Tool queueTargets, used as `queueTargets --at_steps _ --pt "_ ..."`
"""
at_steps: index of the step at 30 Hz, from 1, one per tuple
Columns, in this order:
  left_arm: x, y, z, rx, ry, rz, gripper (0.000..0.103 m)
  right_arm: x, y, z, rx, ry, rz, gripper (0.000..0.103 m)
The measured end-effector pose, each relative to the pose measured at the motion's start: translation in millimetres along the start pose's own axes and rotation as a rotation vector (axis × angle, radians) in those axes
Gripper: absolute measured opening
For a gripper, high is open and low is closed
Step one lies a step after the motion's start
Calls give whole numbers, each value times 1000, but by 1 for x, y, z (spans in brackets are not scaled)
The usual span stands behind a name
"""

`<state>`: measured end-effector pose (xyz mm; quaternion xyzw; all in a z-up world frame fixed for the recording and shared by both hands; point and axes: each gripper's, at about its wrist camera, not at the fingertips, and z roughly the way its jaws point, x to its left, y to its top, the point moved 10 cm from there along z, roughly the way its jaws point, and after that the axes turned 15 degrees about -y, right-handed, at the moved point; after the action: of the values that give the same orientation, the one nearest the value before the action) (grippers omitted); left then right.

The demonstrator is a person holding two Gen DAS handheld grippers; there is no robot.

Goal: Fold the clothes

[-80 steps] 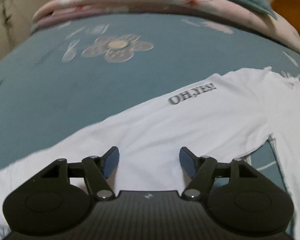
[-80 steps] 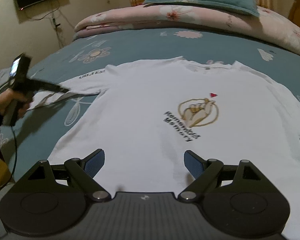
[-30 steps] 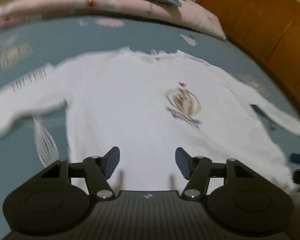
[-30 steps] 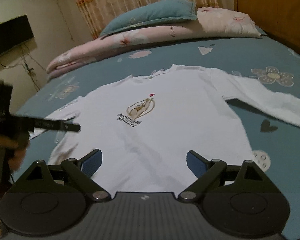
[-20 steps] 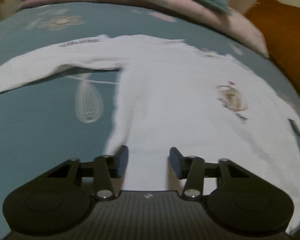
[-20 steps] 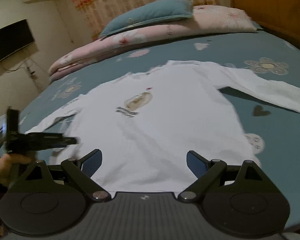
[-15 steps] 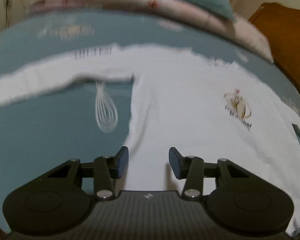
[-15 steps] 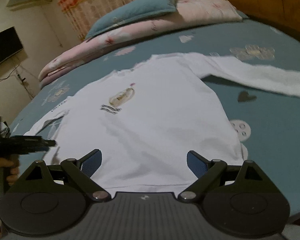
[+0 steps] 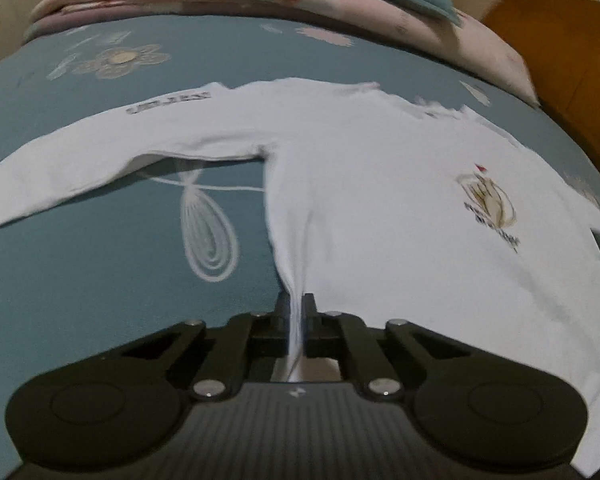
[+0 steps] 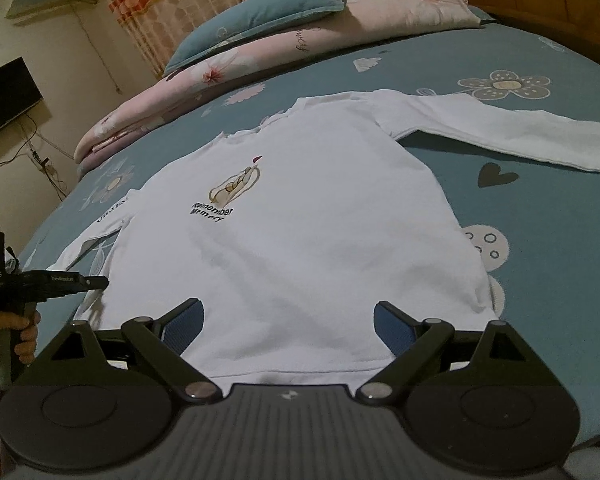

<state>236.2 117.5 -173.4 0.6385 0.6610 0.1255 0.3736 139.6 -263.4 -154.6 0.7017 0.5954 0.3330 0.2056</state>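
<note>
Dim, warm indoor light; source not visible. Left wrist view soft, slightly smeared, print on the white shirt [image 9: 380, 184] unreadable. Right wrist view sharper, print legible. Fisheye bends the bed [image 10: 540, 216] edges strongly. Shadows faint, no glare.

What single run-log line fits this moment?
left gripper: shut on shirt hem | right gripper: open over hem | fold: not begun

We see a white long-sleeved cotton-like shirt [image 10: 300, 248], soft and matt, lying on a blue printed cloth bedsheet [image 10: 540, 208], also matt. The left black plastic tongs [image 9: 296, 312] have a ribbed, dull body with shiny metal rivets. The right black plastic tongs [image 10: 288, 322] carry blue textured pads [image 10: 392, 326].
</note>
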Motion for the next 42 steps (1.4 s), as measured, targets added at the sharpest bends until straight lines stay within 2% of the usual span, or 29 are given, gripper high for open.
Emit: queueTargets --at_steps 2,5,6,7,11,12,13,15,17,19,21,23,24,26,28,30,32,35,36,39,42 --pt "0 2 -4 -8 14 -2 3 -2 0 1 -2 -13 -10 95" --pt "4 -1 0 25 29 -21 6 -8 3 2 -7 -19 -10 95" --pt "5 -1 -1 23 30 -31 11 -10 5 3 -7 -18 -6 95" --pt "6 -1 -3 20 34 -35 11 -13 9 3 -8 -13 2 95" --pt "4 -1 -14 0 54 -21 32 -27 34 9 -26 12 7 94" --pt "0 -1 -18 -8 51 -12 34 -32 44 13 -37 8 -9 93" --pt "-6 0 -22 -16 36 -6 35 -36 54 18 -47 5 -24 91" --pt "-31 -3 -26 -20 -44 13 41 -47 73 34 -53 -16 -53 79" --pt "-60 -9 -27 -8 -137 54 44 -58 91 52 -52 -35 -69 76" --pt "-89 -19 -25 26 -199 143 48 -71 102 73 -32 -53 -59 75" --pt "-107 -28 -25 40 -212 199 49 -84 107 92 8 -85 -26 62" --pt "-112 -33 -24 45 -206 213 55 -84 104 93 25 -64 4 60" --pt "-111 -35 -22 51 -193 211 58 -74 99 85 13 -38 -22 60" --pt "-104 -37 -18 71 -153 185 62 -52 88 66 -19 12 -95 60" --pt "-90 -38 -12 106 -91 113 62 -15 69 46 -46 78 -228 60" --pt "-81 -40 -13 126 -65 61 62 23 48 24 -71 147 -369 60" --pt "-75 -40 -20 122 -52 48 62 61 25 3 -97 218 -520 60" --pt "-66 -40 -36 97 -29 32 73 117 -18 -26 -133 325 -767 60" --pt "-62 -40 -42 87 -18 20 73 132 -33 -33 -141 351 -841 60" --pt "-44 -43 -58 71 13 -31 73 162 -70 -38 -162 375 -1020 60" --pt "-24 -51 -66 79 31 -86 72 181 -98 -37 -170 391 -1142 60"
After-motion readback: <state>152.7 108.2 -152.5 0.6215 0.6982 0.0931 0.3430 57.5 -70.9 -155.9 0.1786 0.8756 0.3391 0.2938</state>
